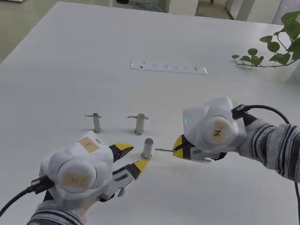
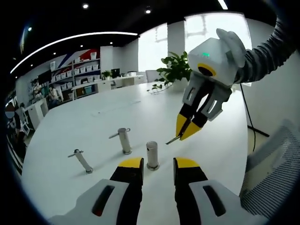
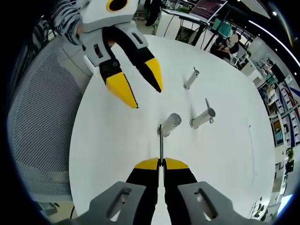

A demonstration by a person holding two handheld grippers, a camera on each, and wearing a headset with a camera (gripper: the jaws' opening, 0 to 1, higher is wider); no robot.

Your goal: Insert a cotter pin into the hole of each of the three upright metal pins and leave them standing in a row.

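Cotter (image 3: 161,140) pinched tight in right tool (image 3: 161,161), lying level, tip aimed at bare pin (image 3: 171,122) just beside; left tool (image 1: 134,155) open, empty, flanking.

OPEN-PLAN OFFICE: A long white table (image 1: 70,56) carries a white multi-socket power strip (image 1: 168,68), well beyond the yellow fingers (image 2: 132,164) of the left gripper (image 2: 158,163). Farther past them stand wall shelves of coloured storage bins (image 2: 79,84), tall bright windows (image 2: 206,33) and a leafy green potted plant (image 2: 176,68). Left of the yellow fingers (image 3: 147,165) of the right gripper (image 3: 161,164) sits a grey mesh office chair (image 3: 42,136); ahead of them, desks with computer monitors (image 3: 206,9).
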